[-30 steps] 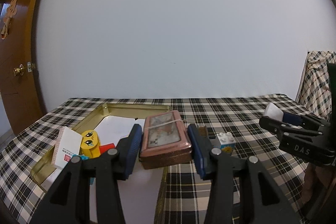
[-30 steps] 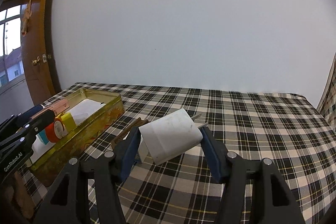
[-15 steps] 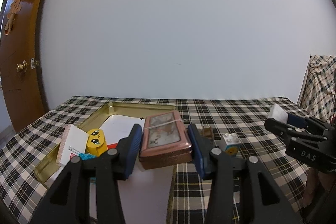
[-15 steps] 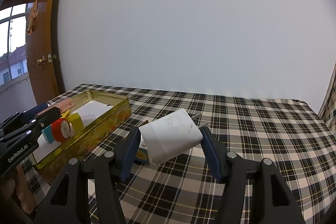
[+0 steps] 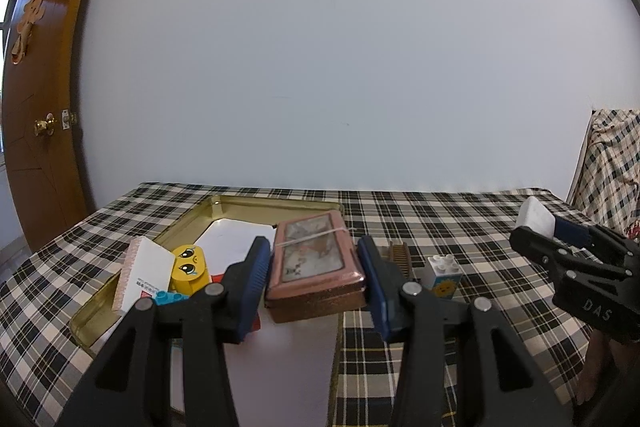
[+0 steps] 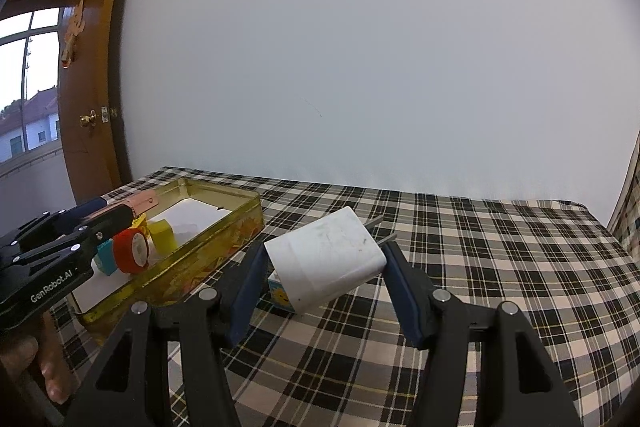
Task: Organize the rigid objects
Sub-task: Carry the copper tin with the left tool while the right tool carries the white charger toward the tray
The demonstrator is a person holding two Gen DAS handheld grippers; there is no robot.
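Now gripping: left tongs (image 5: 314, 281) clamped on copper tin (image 5: 316, 267) above gold tray (image 5: 256, 205); right tongs (image 6: 326, 279) clamped on white charger (image 6: 326, 261).

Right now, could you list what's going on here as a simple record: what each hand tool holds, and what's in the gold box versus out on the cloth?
left gripper: jaws shut on copper tin, held over the tray
right gripper: jaws shut on white charger, above the tablecloth
gold tray: holds yellow face block, red tape roll, white card box, white paper
tablecloth: small white block, brown comb
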